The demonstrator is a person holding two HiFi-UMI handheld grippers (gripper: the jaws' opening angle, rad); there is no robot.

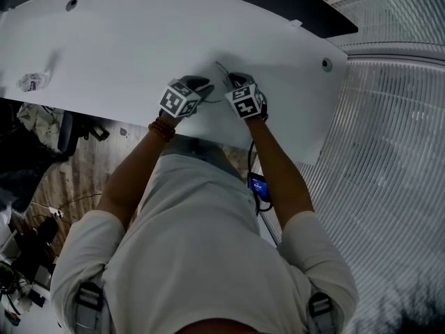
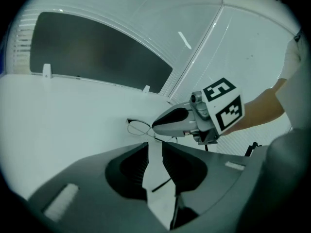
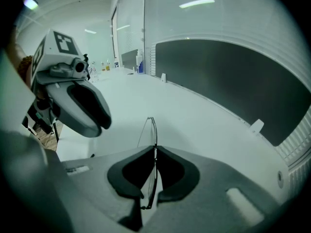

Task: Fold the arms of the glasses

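Thin wire-rimmed glasses [image 1: 223,74] are held over the white table [image 1: 132,40] near its front edge, between my two grippers. My right gripper [image 3: 155,152] is shut on the front of the glasses [image 3: 151,130], its pads pinching the rim edge-on. In the left gripper view the right gripper [image 2: 181,120] holds the glasses [image 2: 138,127] from the right. My left gripper [image 2: 155,152] is open; one thin temple arm [image 2: 163,184] crosses the gap between its jaws without being pressed. In the head view the left gripper [image 1: 203,88] sits just left of the right gripper [image 1: 238,82].
A crumpled clear wrapper [image 1: 30,82] lies at the table's left end. Cable holes [image 1: 326,65] sit near the table's corners, and a dark panel [image 2: 97,52] stands behind it. Small bottles [image 3: 139,63] stand at the far end. Ribbed glass wall [image 1: 396,152] on the right.
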